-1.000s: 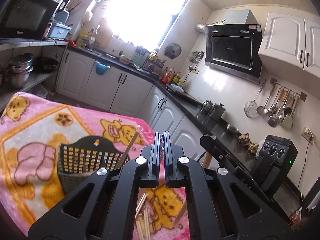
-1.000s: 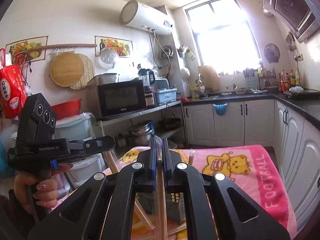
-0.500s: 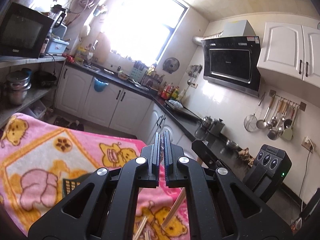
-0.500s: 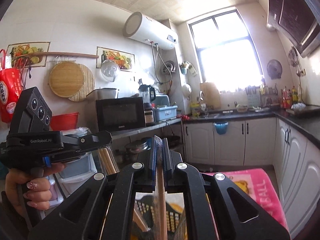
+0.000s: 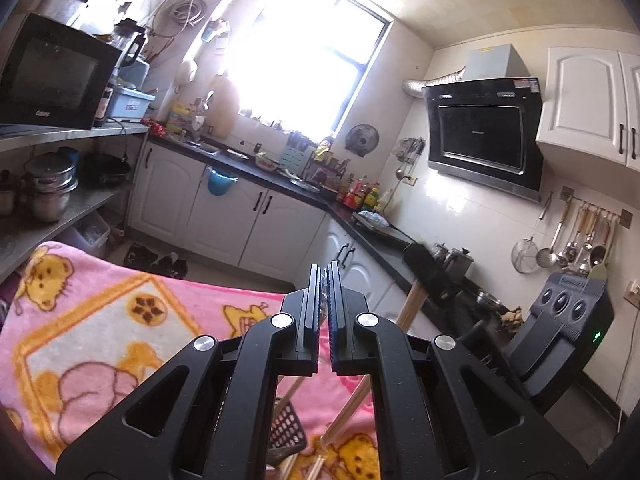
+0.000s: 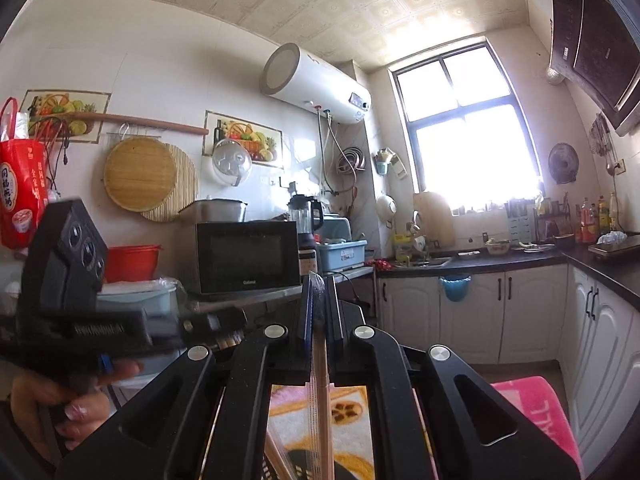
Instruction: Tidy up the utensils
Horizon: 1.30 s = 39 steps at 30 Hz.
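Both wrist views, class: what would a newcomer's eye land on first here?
Most striking is the right gripper, shut on a clear-wrapped bundle of wooden chopsticks in the middle of its view. Below the left gripper spreads the pink cartoon-bear blanket, with a black perforated plastic basket peeking out. Behind, the blazing bright kitchen window dominates the far wall.

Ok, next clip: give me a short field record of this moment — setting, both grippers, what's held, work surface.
setting: home kitchen, bright window
left gripper: shut on a thin clear plastic wrapper
right gripper: shut on a sleeve of wooden chopsticks running back under the camera
work surface: pink cartoon blanket
container: dark perforated utensil basket, mostly hidden below the left gripper
loose items: more chopsticks slanting over the blanket
person: hand holding the left gripper's handle
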### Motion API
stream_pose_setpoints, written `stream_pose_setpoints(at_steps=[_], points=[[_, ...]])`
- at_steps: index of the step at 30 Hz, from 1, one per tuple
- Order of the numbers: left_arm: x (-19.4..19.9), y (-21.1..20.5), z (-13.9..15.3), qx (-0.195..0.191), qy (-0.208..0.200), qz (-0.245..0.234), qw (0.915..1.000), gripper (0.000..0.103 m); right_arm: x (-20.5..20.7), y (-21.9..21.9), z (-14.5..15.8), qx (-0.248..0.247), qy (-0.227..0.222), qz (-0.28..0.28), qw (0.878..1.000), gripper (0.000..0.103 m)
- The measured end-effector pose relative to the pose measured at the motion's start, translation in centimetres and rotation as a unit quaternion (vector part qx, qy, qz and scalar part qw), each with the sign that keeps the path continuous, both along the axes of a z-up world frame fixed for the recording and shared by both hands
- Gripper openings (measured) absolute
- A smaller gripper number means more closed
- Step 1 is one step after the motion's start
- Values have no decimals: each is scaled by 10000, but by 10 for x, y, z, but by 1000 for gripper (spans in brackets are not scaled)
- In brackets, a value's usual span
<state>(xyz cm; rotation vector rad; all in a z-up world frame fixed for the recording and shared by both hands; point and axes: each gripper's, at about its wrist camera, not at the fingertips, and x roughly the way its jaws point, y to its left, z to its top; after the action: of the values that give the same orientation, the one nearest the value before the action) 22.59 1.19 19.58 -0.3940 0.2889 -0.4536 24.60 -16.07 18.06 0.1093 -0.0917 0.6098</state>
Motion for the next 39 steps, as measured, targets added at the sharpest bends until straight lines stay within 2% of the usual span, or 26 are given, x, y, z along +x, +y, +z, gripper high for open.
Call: stream_pose_setpoints(at_steps=[10, 18, 39], points=[[19, 6, -29, -51, 216, 45, 9997, 1, 23, 12, -13, 104, -80, -34, 9999, 5], [25, -4, -53, 167, 317, 63, 9993, 1, 38, 12, -41, 119, 115, -319, 9994, 5], [34, -4, -101, 204, 775, 95, 9967, 1, 47, 13, -94, 144, 573, -524, 9969, 7]])
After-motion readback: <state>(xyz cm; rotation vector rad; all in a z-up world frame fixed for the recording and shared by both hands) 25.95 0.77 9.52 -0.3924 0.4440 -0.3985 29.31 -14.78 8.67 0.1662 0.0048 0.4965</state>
